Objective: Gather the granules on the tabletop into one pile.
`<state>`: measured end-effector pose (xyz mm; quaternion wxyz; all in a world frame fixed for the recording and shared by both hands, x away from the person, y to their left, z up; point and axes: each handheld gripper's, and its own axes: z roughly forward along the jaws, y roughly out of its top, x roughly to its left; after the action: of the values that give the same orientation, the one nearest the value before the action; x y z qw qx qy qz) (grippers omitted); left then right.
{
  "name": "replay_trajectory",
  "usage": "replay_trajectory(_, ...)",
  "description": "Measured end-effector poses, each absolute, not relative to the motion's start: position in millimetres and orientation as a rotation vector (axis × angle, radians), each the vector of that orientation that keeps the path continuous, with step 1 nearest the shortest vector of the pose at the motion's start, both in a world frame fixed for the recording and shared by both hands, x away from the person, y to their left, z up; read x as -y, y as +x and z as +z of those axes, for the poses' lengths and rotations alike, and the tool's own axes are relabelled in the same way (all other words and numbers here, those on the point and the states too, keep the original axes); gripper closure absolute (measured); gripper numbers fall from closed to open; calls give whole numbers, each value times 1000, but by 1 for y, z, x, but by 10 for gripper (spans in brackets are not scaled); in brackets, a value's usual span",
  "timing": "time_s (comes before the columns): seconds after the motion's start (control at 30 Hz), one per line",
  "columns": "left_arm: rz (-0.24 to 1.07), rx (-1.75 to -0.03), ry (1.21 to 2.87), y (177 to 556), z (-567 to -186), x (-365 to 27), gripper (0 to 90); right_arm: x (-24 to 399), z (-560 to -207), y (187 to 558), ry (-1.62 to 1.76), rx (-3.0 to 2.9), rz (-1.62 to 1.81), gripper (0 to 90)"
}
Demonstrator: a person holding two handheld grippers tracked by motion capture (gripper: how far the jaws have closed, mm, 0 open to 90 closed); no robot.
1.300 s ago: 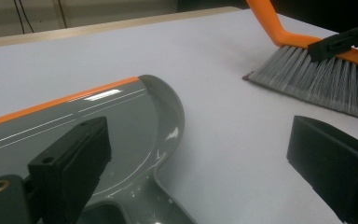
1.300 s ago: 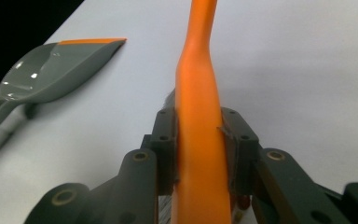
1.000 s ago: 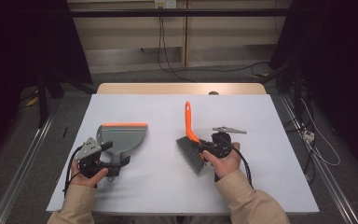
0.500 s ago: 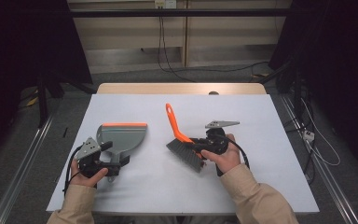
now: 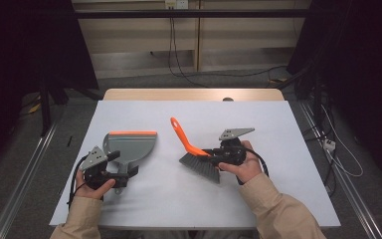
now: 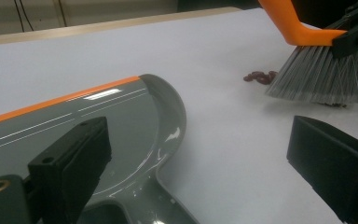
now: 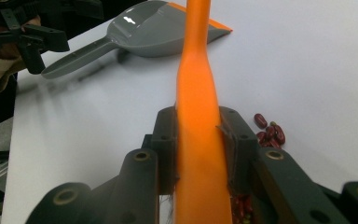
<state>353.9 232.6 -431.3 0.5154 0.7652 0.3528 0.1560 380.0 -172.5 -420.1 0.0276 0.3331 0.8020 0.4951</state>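
Sweeping works best if the right gripper [image 7: 198, 154], fingers clamped on the brush handle [image 7: 196, 88], drags the bristles [image 6: 324, 74] low, pushing the beans [image 6: 260, 77] toward the dustpan [image 5: 129, 148] beside the left gripper's [image 5: 110, 172] spread-apart fingers.

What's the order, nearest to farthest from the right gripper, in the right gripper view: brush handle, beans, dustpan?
1. Brush handle: clamped between the right gripper jaws, running up the middle.
2. Beans: small red pile on the table, just right of the jaws.
3. Dustpan: grey, orange-lipped, far off at upper left, beside the left gripper.
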Motion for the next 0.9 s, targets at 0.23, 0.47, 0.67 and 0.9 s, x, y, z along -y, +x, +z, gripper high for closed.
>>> replay_trajectory(0.23, 375, -846, 1840, 354, -431, -233, 59, 170, -415, 375, 858, -2489, 1479, 707)
replay_trajectory(0.47, 375, -847, 1840, 354, -431, -233, 59, 171, -410, 376, 795, -2494, 1520, 707)
replay_trajectory(0.67, 373, -846, 1839, 354, -431, -233, 59, 165, -417, 370, 722, -2564, 1517, 707)
replay_trajectory(0.9, 371, -852, 1833, 354, -431, -234, 59, 172, -428, 373, 648, -2601, 1494, 707)
